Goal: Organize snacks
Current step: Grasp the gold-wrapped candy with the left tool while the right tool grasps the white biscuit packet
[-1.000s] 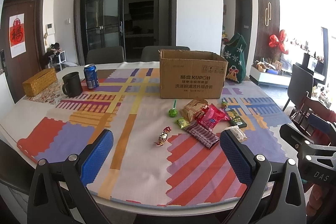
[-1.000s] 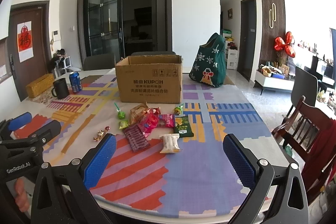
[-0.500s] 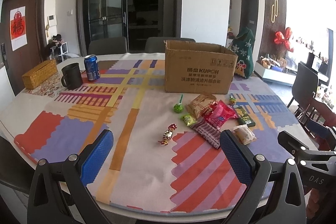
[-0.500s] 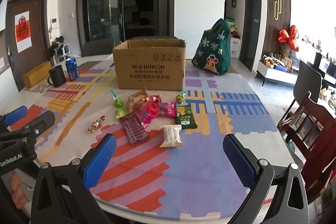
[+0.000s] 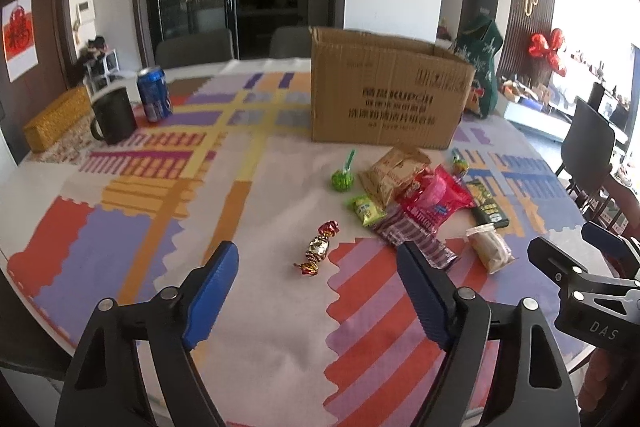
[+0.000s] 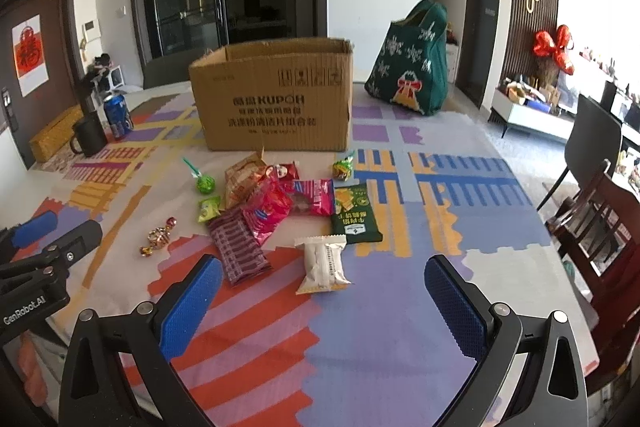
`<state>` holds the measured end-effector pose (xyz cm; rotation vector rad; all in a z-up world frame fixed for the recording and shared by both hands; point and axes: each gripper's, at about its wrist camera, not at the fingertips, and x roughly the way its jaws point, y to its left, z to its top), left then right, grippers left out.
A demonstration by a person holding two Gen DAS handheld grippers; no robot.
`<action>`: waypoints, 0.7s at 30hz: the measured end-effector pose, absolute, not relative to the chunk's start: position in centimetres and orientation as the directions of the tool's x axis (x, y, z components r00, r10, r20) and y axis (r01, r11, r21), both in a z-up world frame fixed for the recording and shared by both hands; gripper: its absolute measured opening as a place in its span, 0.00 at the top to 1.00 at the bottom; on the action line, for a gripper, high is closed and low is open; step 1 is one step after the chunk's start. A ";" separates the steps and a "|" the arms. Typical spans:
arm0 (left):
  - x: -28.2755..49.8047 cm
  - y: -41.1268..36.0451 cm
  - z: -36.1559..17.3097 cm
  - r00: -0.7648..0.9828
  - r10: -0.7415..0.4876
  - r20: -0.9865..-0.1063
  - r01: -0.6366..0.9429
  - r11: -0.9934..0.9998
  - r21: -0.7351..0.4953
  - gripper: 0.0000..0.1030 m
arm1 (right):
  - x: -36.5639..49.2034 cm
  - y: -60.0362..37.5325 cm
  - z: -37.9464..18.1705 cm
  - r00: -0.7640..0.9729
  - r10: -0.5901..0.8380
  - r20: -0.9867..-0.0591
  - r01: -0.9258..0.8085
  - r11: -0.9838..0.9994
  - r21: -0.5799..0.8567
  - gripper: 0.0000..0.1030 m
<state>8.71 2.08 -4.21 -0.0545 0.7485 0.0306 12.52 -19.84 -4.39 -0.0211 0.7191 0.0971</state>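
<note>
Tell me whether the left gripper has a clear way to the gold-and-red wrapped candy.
Probably yes. The left gripper has just been closing partway, with nothing between its jaws. The gold-and-red wrapped candy lies alone on bare tablecloth just ahead, apart from the striped purple packet.

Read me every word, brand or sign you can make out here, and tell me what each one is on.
"KUPOH": front of the cardboard box.
"GenRobot.AI": body of the left tool.
"DAS": body of the right tool.
Chinese lines under "KUPOH" on the box: too blurred to read.
Red door sign: one Chinese character, not clear.
Blue can and snack wrappers: print too small.
</note>
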 end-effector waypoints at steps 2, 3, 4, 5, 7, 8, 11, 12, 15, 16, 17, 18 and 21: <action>9.5 2.1 -4.8 0.718 0.004 -0.696 -0.047 0.998 -0.042 0.24 | 13.4 -19.7 -4.9 0.733 0.084 -0.675 -0.097 0.995 0.019 0.01; 9.9 2.1 -5.1 0.709 0.004 -0.705 -0.047 0.998 -0.042 0.25 | 13.8 -19.7 -5.2 0.725 0.087 -0.684 -0.097 0.995 0.024 0.01; 10.4 2.2 -5.4 0.699 0.002 -0.715 -0.048 0.998 -0.043 0.26 | 14.2 -19.7 -5.5 0.718 0.089 -0.691 -0.096 0.995 0.029 0.01; 10.7 2.2 -5.7 0.690 0.000 -0.724 -0.047 0.998 -0.045 0.27 | 14.7 -19.7 -5.8 0.710 0.091 -0.699 -0.094 0.995 0.034 0.02; 11.5 2.3 -6.4 0.671 -0.004 -0.741 -0.046 0.998 -0.047 0.29 | 15.6 -19.7 -6.4 0.692 0.094 -0.716 -0.091 0.995 0.043 0.03; 12.0 2.3 -6.8 0.661 -0.005 -0.750 -0.044 0.998 -0.045 0.30 | 16.1 -19.8 -6.8 0.682 0.093 -0.725 -0.088 0.995 0.045 0.03; 13.2 2.1 -7.9 0.630 -0.011 -0.776 -0.037 0.998 -0.044 0.34 | 17.2 -19.9 -8.0 0.653 0.094 -0.752 -0.077 0.995 0.058 0.06; 13.6 2.1 -8.3 0.620 -0.014 -0.785 -0.033 0.998 -0.044 0.36 | 17.6 -20.0 -8.3 0.642 0.095 -0.761 -0.074 0.995 0.062 0.07; 14.6 2.0 -9.1 0.591 -0.022 -0.806 -0.028 0.998 -0.047 0.39 | 18.5 -20.1 -9.3 0.612 0.093 -0.786 -0.063 0.996 0.069 0.11; 14.9 2.1 -9.4 0.585 -0.023 -0.811 -0.028 0.998 -0.048 0.39 | 18.8 -20.2 -9.6 0.602 0.092 -0.793 -0.061 0.996 0.070 0.12; 15.1 2.1 -9.6 0.578 -0.024 -0.816 -0.027 0.998 -0.049 0.40 | 19.1 -20.2 -9.9 0.595 0.090 -0.799 -0.057 0.996 0.069 0.13; 15.4 2.1 -9.9 0.570 -0.026 -0.821 -0.026 0.998 -0.050 0.43 | 19.4 -20.2 -10.1 0.587 0.087 -0.805 -0.054 0.996 0.069 0.14; 16.1 2.1 -10.4 0.557 -0.027 -0.830 -0.026 0.998 -0.050 0.47 | 19.9 -20.1 -10.7 0.570 0.084 -0.817 -0.053 0.996 0.066 0.18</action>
